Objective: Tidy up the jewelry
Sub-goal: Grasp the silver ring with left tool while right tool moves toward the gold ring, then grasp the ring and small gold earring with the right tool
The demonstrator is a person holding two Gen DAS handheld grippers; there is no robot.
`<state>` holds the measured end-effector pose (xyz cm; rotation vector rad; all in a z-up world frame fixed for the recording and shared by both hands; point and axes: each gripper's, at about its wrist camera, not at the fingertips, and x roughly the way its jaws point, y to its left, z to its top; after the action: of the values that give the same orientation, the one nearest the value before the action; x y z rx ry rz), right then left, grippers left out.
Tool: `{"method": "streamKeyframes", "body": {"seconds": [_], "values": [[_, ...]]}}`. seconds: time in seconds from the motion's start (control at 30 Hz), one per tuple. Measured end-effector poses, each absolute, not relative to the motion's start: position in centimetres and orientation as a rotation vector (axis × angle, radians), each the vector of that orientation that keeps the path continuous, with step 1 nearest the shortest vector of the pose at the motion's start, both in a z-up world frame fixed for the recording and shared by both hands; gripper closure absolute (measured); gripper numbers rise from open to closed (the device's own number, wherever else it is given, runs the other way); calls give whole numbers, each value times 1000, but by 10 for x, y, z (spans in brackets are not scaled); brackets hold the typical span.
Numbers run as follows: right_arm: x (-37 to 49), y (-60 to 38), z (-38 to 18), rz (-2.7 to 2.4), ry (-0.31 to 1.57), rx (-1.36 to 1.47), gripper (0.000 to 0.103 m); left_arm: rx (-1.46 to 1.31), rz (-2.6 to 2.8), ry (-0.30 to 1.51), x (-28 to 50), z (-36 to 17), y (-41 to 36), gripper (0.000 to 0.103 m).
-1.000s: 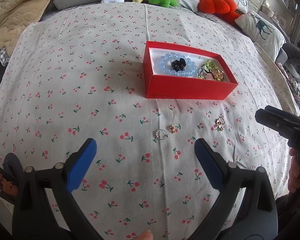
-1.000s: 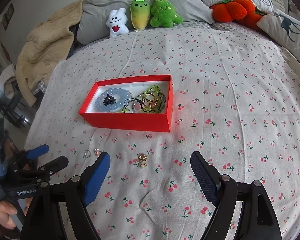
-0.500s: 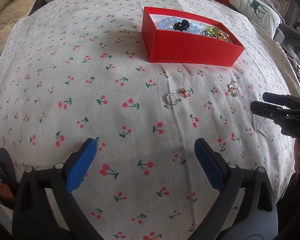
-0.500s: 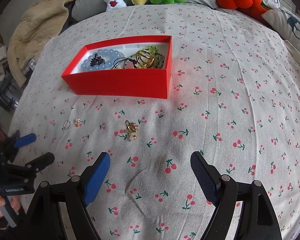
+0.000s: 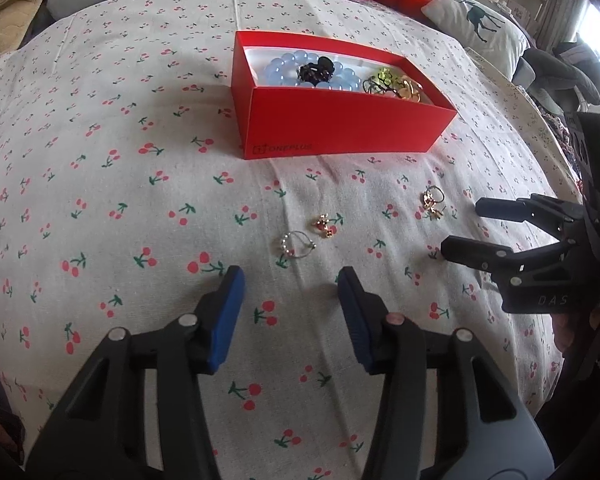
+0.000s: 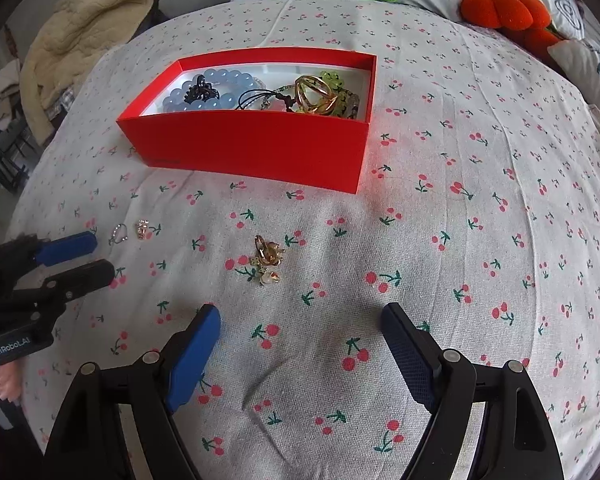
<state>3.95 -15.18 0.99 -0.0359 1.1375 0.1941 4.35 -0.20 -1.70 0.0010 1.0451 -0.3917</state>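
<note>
Three loose trinkets (image 5: 296, 245) lie before one red box (image 5: 340, 128), two grippers (image 5: 290, 280) near

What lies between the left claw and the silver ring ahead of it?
Only bare cherry-print bedsheet: the left-wrist view shows nothing between the left claw and the silver ring.

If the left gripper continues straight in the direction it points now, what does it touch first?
Most likely the silver ring, which lies on the bedsheet just ahead of the left gripper. Its jaws have just been closing, nothing between them. Depth is unclear; it may meet bare sheet first.
</note>
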Motion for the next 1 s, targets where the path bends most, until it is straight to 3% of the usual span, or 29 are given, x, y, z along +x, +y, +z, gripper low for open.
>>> {"method": "streamKeyframes", "body": {"seconds": [0.17,0.53,1.0], "values": [[41,-148,9,207,1136,-60,19,9,-394,1041,51,-19,-9,53],[44,-150,9,223,1139,-58,19,49,-382,1033,55,-21,-14,82],[54,-157,22,236,1119,32,19,59,-340,1037,49,-15,-9,82]]}}
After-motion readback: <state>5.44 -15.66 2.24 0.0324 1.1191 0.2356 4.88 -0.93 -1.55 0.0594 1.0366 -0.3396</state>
